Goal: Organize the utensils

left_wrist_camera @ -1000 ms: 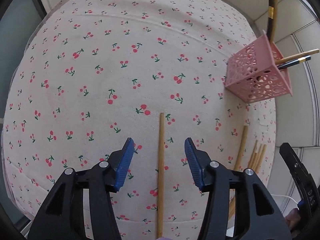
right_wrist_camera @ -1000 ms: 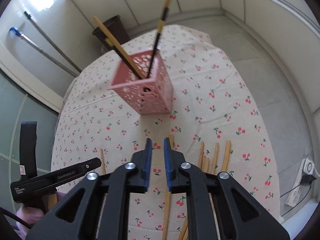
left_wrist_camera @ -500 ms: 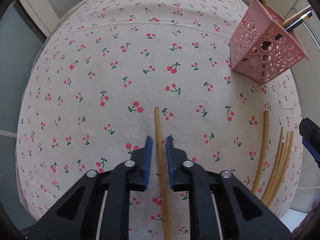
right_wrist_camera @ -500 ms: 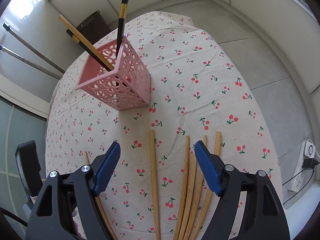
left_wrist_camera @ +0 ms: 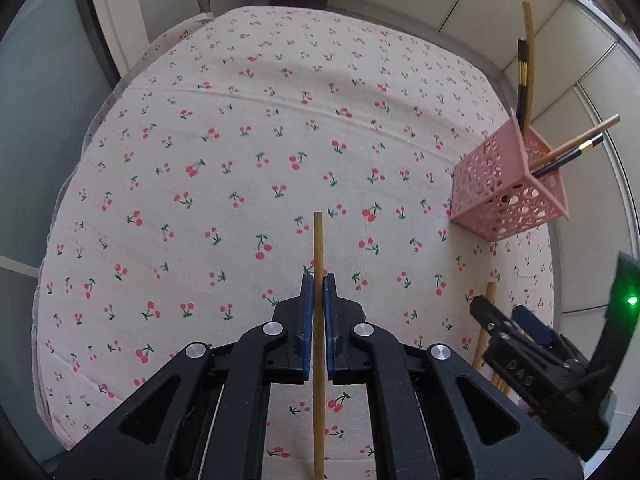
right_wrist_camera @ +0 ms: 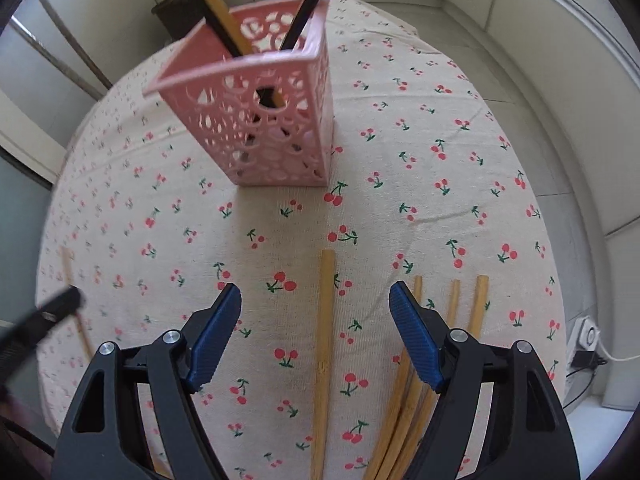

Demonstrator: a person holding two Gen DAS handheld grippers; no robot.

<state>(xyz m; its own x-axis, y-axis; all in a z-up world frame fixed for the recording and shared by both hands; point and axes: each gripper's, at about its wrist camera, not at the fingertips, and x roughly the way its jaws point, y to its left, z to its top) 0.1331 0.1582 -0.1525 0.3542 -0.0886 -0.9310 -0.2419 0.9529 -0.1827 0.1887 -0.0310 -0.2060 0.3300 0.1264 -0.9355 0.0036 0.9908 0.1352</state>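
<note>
My left gripper [left_wrist_camera: 316, 280] is shut on a bamboo chopstick [left_wrist_camera: 318, 240], which it holds a little above the cherry-print cloth [left_wrist_camera: 240, 140]. A pink perforated holder [left_wrist_camera: 508, 192] stands at the right with several wooden and black chopsticks in it. In the right wrist view the holder [right_wrist_camera: 256, 120] stands just ahead. My right gripper [right_wrist_camera: 315, 292] is low over the cloth, its jaws wide but closing. A single chopstick [right_wrist_camera: 326, 320] lies between them, untouched. Several more chopsticks [right_wrist_camera: 452, 320] lie under its right finger. The left gripper [right_wrist_camera: 44, 316] shows blurred at the left edge.
The round table's edge curves close on the right, with tiled floor beyond. A white power strip and cable [right_wrist_camera: 586, 336] lie on the floor at the right. A dark bin [right_wrist_camera: 176, 12] stands behind the table. The right gripper's body [left_wrist_camera: 520, 360] sits close beside my left.
The left gripper shut on the chopstick and lifted it off the cloth. The right gripper opened wide and came down over a lying chopstick, nearer the holder.
</note>
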